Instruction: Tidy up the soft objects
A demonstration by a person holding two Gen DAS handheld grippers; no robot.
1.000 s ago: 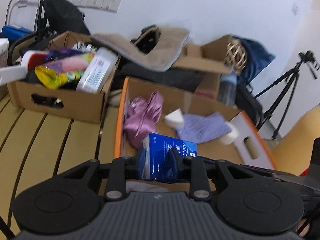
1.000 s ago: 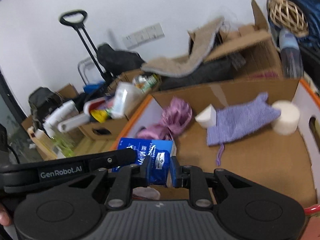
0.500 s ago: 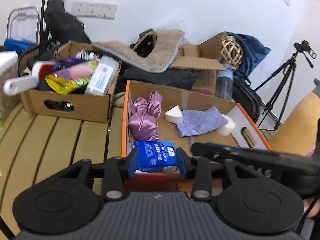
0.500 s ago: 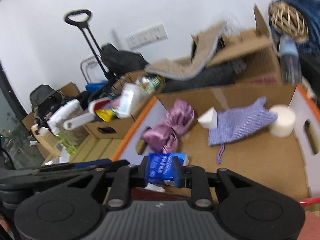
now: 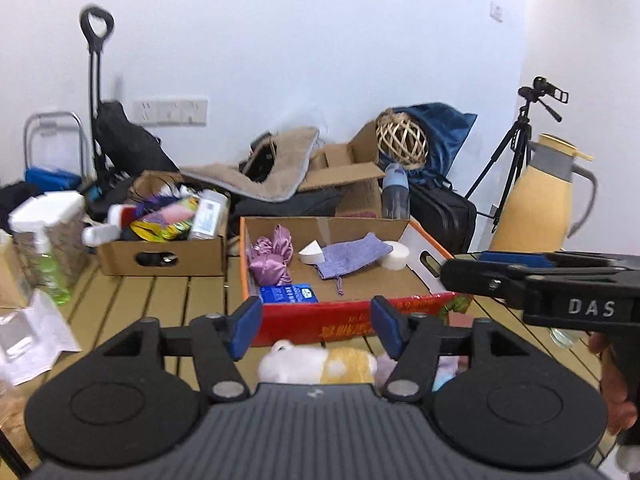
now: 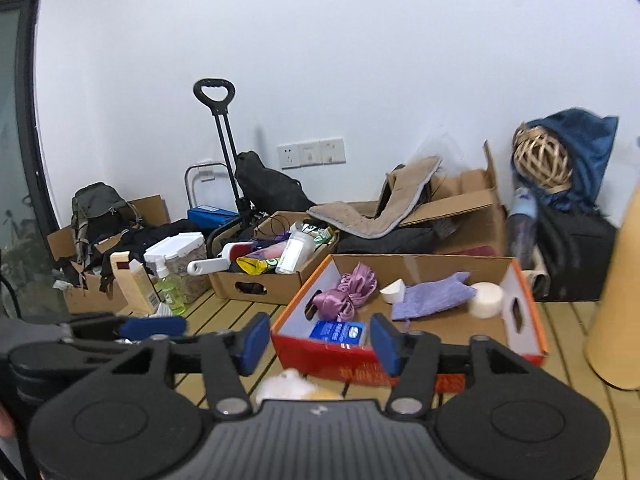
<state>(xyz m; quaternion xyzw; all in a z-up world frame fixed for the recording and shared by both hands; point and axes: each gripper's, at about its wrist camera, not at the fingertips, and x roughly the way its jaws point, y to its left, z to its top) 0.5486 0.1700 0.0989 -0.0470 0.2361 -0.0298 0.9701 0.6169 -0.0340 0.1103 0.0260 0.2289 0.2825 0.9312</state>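
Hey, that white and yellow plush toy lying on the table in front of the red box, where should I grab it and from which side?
Take the white and yellow plush toy across its middle, coming from above. It lies lengthwise along the red cardboard box, so that wall blocks the far side.

Both wrist views face the wall, near, sharing the open box (image 5: 416,236) (image 6: 304,300)

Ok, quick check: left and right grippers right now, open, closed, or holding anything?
Left gripper: open, jaws just widened, nothing between them.
Right gripper: open, jaws just widened, nothing held.
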